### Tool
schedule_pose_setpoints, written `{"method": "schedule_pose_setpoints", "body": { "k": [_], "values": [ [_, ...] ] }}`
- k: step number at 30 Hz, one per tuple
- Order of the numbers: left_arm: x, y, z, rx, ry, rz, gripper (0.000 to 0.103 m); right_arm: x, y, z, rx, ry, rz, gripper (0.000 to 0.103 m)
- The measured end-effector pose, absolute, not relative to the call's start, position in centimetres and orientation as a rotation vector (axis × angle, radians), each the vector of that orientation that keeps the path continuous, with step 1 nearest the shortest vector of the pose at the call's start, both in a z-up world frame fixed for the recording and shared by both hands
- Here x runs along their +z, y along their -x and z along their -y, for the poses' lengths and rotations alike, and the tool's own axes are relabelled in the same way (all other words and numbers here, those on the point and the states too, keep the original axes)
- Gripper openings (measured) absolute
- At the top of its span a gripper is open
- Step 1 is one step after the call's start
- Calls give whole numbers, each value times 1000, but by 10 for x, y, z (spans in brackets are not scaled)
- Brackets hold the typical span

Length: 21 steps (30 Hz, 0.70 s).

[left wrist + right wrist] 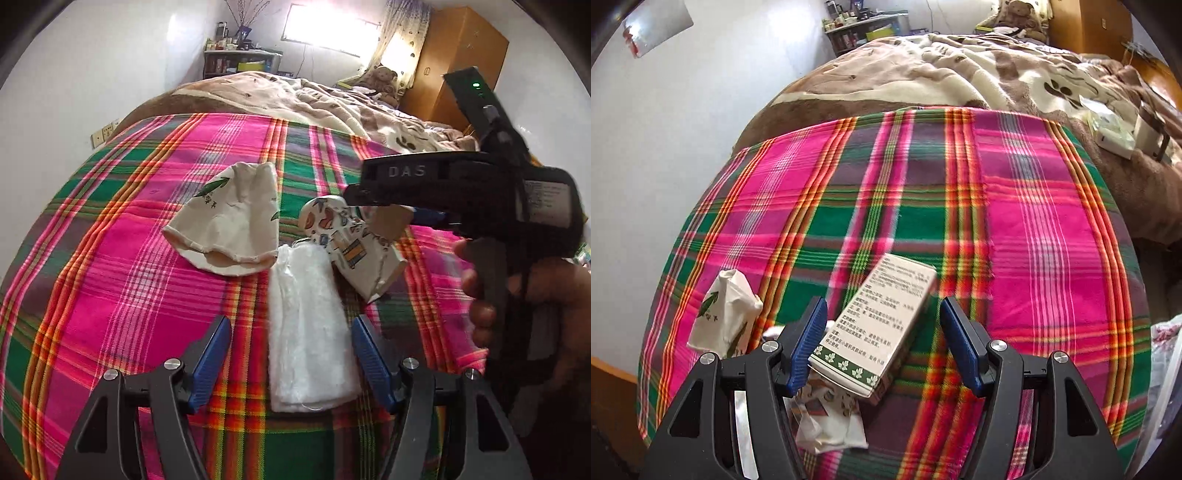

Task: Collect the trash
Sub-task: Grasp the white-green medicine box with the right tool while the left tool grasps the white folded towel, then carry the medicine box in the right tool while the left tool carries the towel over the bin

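Printed carton (882, 325) lies flat — long axis running diagonally toward upper right.

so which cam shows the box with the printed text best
The right wrist view. The box with printed text lies on the plaid cloth between the right gripper's open fingers, its text and leaf-pattern border plain. In the left wrist view no such box can be made out; the right gripper blocks that area.

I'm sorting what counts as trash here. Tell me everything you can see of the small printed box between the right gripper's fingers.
The box is a slim cardboard carton, pale grey-white with lines of small dark print and a green band of white leaves at its near end. It looks closed. It lies flat and askew on the plaid cloth, its near end over a crumpled wrapper. The right gripper straddles it, open; contact is unclear.
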State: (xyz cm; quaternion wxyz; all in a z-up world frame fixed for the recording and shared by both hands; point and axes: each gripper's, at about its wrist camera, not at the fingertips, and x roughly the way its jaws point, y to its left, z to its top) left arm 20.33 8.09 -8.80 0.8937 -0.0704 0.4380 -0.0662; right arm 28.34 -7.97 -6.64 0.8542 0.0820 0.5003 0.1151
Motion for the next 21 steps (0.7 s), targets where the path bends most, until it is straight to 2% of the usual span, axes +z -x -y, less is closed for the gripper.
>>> {"method": "schedule_pose_setpoints", "body": {
  "k": [7,10,13,15,17,21],
  "values": [
    [-92,-206,-78,-115,119,-905,67,-72,-274,88,237,-161,-1047,65],
    [-91,-208,-78,-116,125,-902,57,-70,-268,87,231,-112,-1025,65],
    [-89,-207,-78,-134,137,-897,43,-71,-265,89,223,-80,-1009,52],
    [-89,-206,-76,-136,135,-895,40,-72,-263,92,218,-81,-1001,41],
    [-89,-205,-75,-146,142,-890,34,-72,-262,95,221,-81,-997,37],
    [-87,-203,-73,-150,147,-881,29,-72,-258,98,245,-92,-989,36]
  ]
}}
